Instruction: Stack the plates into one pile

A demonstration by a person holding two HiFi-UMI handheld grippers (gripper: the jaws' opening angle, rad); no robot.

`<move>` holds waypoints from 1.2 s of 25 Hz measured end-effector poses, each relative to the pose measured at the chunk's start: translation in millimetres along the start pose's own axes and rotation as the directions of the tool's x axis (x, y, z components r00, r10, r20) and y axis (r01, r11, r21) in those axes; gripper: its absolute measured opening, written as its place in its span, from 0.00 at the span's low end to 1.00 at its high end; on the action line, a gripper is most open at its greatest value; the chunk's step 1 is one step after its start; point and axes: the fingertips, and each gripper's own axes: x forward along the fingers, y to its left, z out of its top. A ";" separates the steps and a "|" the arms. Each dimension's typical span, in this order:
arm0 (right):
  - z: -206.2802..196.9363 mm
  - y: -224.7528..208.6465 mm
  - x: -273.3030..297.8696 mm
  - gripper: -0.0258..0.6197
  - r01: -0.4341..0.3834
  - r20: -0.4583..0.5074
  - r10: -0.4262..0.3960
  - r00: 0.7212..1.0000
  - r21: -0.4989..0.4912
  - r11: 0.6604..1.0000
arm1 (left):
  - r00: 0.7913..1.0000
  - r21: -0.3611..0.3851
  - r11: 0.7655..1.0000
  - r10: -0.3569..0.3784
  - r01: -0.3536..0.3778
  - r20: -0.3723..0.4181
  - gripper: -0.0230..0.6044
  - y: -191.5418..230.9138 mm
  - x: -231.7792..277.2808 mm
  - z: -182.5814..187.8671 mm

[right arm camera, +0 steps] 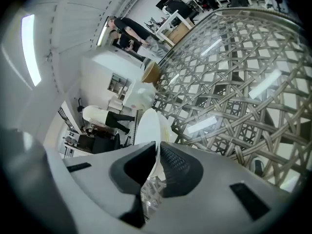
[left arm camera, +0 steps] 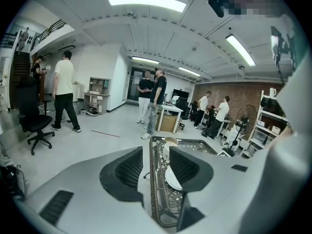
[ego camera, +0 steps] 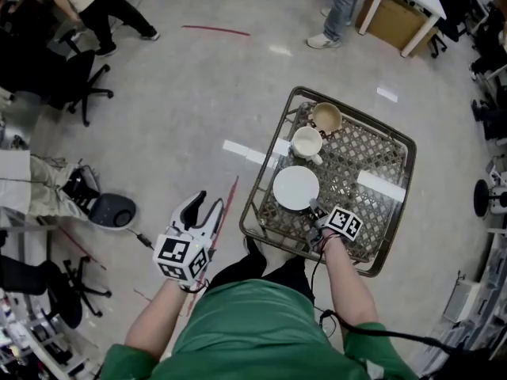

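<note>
A white plate (ego camera: 295, 187) lies at the near left of a glass-topped wicker table (ego camera: 372, 161). My right gripper (ego camera: 316, 210) is shut on the plate's near rim. In the right gripper view the plate (right arm camera: 145, 126) stands edge-on between the closed jaws of that gripper (right arm camera: 157, 156), and a cream edge shows just behind it. My left gripper (ego camera: 204, 207) hangs open over the floor to the left of the table, holding nothing. In the left gripper view, the table's near corner (left arm camera: 160, 199) and the plate (left arm camera: 171, 179) show past its open jaws (left arm camera: 156, 167).
A white mug (ego camera: 307, 142) and a tan cup (ego camera: 325, 117) stand on the table beyond the plate. A red line (ego camera: 226, 208) marks the floor by the table's left edge. Office chairs (ego camera: 75, 85) and people (ego camera: 337, 10) stand further off, and a round grey device (ego camera: 111, 210) lies at the left.
</note>
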 end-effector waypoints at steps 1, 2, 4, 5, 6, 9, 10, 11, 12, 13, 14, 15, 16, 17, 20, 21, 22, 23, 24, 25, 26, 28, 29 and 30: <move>-0.3 -1.4 1.1 0.09 0.016 -0.009 -0.017 1.000 -0.018 1.000 | 1.000 0.000 1.000 -0.001 0.001 -0.002 0.33 -0.7 0.5 -0.4; -0.7 -2.0 2.4 0.09 0.032 -0.019 -0.033 0.999 -0.036 0.999 | 1.000 -0.001 1.000 -0.003 0.003 -0.003 0.33 -1.0 1.1 -0.5; -3.1 -1.3 6.0 0.11 0.061 -0.051 -0.066 0.997 -0.083 0.995 | 1.000 -0.003 1.000 -0.002 0.002 -0.005 0.33 -0.6 1.8 0.0; -5.2 -0.4 7.8 0.15 0.075 -0.072 -0.083 0.994 -0.116 0.990 | 1.000 -0.005 1.000 -0.001 0.001 -0.006 0.33 -0.7 1.9 0.0; -7.5 0.7 9.2 0.20 0.086 -0.095 -0.101 0.990 -0.155 0.984 | 1.000 -0.008 1.000 0.001 -0.001 -0.007 0.33 -1.4 2.1 -0.1; -13.0 3.6 13.3 0.30 0.099 -0.155 -0.144 0.977 -0.266 0.959 | 1.000 -0.012 1.000 0.003 -0.003 -0.008 0.33 -6.8 3.8 -1.7; -13.8 4.9 14.8 0.32 0.097 -0.167 -0.152 0.974 -0.295 0.951 | 1.000 -0.013 1.000 0.003 -0.004 -0.009 0.33 -8.8 4.5 -2.8; -14.3 6.1 16.0 0.34 0.097 -0.178 -0.160 0.971 -0.320 0.942 | 1.000 -0.014 1.000 0.004 -0.004 -0.010 0.33 -10.5 5.3 -3.8; -14.7 7.0 17.0 0.36 0.098 -0.187 -0.171 0.967 -0.344 0.934 | 1.000 -0.015 1.000 0.004 -0.004 -0.011 0.33 -11.9 5.9 -4.8; -15.3 7.6 17.8 0.36 0.102 -0.198 -0.185 0.963 -0.366 0.925 | 1.000 -0.017 1.000 0.005 -0.005 -0.012 0.33 -12.8 6.4 -5.5; -16.2 8.0 18.4 0.37 0.108 -0.209 -0.202 0.957 -0.390 0.915 | 1.000 -0.018 1.000 0.005 -0.005 -0.013 0.33 -13.5 6.5 -5.9; -17.4 8.4 18.7 0.38 0.113 -0.220 -0.221 0.950 -0.418 0.901 | 1.000 -0.020 1.000 0.005 -0.006 -0.014 0.33 -14.1 6.3 -6.2; -19.0 8.9 18.8 0.39 0.118 -0.230 -0.244 0.942 -0.454 0.883 | 1.000 -0.021 1.000 0.006 -0.006 -0.015 0.33 -14.9 5.9 -6.6; -20.9 9.7 19.0 0.42 0.119 -0.239 -0.268 0.933 -0.497 0.859 | 1.000 -0.022 1.000 0.006 -0.006 -0.016 0.33 -15.6 5.4 -7.0; -27.2 12.9 21.0 0.48 0.102 -0.261 -0.340 0.904 -0.639 0.762 | 1.000 -0.024 1.000 0.007 -0.008 -0.017 0.33 -17.4 5.1 -7.8; -28.0 14.8 21.3 0.50 0.094 -0.260 -0.357 0.897 -0.676 0.731 | 1.000 -0.023 1.000 0.009 -0.009 -0.016 0.33 -17.6 5.5 -7.5; -27.0 17.3 21.2 0.51 0.090 -0.253 -0.368 0.895 -0.704 0.704 | 1.000 -0.023 1.000 0.010 -0.010 -0.015 0.33 -17.7 6.2 -7.0; -24.2 20.4 20.6 0.51 0.090 -0.239 -0.373 0.897 -0.725 0.683 | 1.000 -0.022 1.000 0.011 -0.011 -0.013 0.33 -17.7 7.2 -6.2; -19.9 24.2 19.2 0.51 0.094 -0.221 -0.372 0.902 -0.739 0.667 | 1.000 -0.021 1.000 0.012 -0.012 -0.010 0.33 -17.8 8.7 -5.3; -14.8 28.3 16.8 0.51 0.101 -0.200 -0.366 0.909 -0.747 0.657 | 1.000 -0.021 1.000 0.012 -0.012 -0.006 0.33 -18.0 10.4 -4.6; -9.3 32.7 13.2 0.51 0.108 -0.177 -0.357 0.917 -0.752 0.650 | 1.000 -0.021 1.000 0.011 -0.011 -0.003 0.33 -18.8 12.0 -4.1; 3.1 43.4 1.6 0.51 0.124 -0.126 -0.331 0.935 -0.759 0.639 | 1.000 -0.022 1.000 0.008 -0.008 0.004 0.33 -22.8 14.8 -3.3; 10.0 49.9 -5.8 0.51 0.131 -0.099 -0.314 0.944 -0.762 0.634 | 1.000 -0.022 1.000 0.005 -0.004 0.009 0.33 -25.9 16.2 -2.1; 17.5 57.5 -13.9 0.51 0.136 -0.072 -0.293 0.953 -0.763 0.632 | 1.000 -0.022 1.000 0.001 -0.001 0.016 0.33 -29.4 17.7 -0.1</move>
